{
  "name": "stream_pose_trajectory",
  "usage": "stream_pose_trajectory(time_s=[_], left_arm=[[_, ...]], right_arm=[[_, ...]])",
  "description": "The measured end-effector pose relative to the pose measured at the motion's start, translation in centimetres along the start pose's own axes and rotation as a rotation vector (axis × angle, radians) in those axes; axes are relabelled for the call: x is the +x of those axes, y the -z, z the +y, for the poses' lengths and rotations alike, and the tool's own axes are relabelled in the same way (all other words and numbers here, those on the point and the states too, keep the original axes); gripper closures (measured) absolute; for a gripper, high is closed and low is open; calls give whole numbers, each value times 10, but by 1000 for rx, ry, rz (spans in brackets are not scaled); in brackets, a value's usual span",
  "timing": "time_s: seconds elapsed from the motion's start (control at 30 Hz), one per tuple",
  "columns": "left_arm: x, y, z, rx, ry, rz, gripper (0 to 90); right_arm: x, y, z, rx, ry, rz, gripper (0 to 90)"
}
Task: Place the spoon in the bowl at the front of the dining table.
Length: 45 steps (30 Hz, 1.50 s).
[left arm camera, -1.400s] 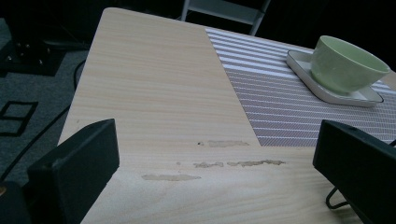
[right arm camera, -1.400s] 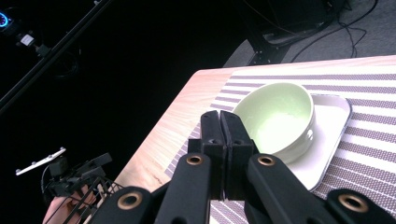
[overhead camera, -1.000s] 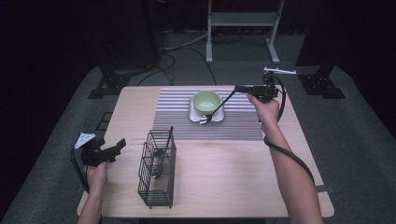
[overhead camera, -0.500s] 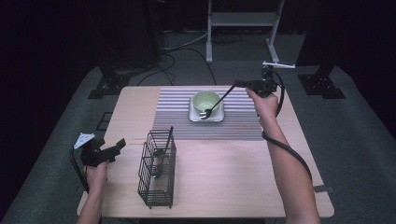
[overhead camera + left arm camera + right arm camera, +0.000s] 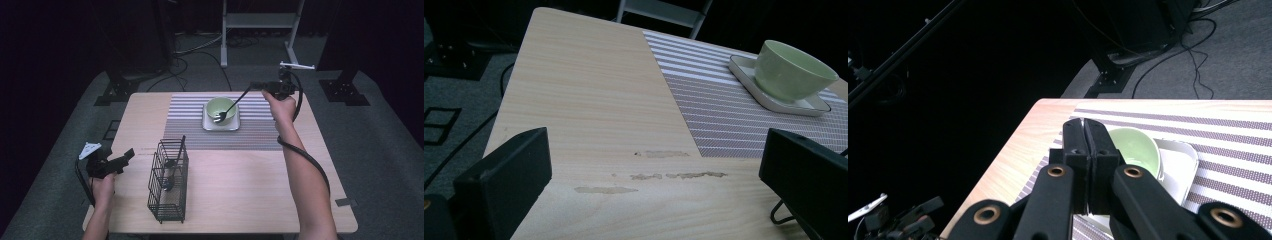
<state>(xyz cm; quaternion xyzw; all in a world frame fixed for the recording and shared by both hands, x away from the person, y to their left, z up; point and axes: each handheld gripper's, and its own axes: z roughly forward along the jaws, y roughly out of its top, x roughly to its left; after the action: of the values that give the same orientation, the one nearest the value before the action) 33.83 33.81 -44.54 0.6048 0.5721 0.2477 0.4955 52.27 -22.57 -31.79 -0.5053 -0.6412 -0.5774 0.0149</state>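
Right gripper (image 5: 256, 86) is pinching the spoon (image 5: 229, 106) by its handle end — scoop is dipping into the green bowl (image 5: 220, 108). Light, stiff, slick, probably swivelling — grip mid-handle. Left gripper (image 5: 126, 155) is gaping wide, empty.

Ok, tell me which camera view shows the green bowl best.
The left gripper view: the green bowl sits close and unblocked on its white plate. The high view shows it small from above, with a black utensil, held by the right gripper, dipping in. In the right gripper view, closed jaws cover part of it.
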Motion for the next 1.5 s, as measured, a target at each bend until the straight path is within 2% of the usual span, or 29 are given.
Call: stream_pose_trajectory(time_s=[0.5, 0.77, 1.07, 1.5], left_arm=[[2, 0, -1, 0, 7, 1, 0], [1, 0, -1, 0, 1, -1, 0], [0, -1, -1, 5, 0, 0, 0], [0, -1, -1, 2, -3, -2, 0]], right_arm=[[-9, -16, 3, -20, -28, -49, 891], [-14, -19, 4, -34, -42, -65, 891], [-25, -16, 2, -61, -58, -98, 888], [-26, -26, -3, -68, -55, -125, 885]])
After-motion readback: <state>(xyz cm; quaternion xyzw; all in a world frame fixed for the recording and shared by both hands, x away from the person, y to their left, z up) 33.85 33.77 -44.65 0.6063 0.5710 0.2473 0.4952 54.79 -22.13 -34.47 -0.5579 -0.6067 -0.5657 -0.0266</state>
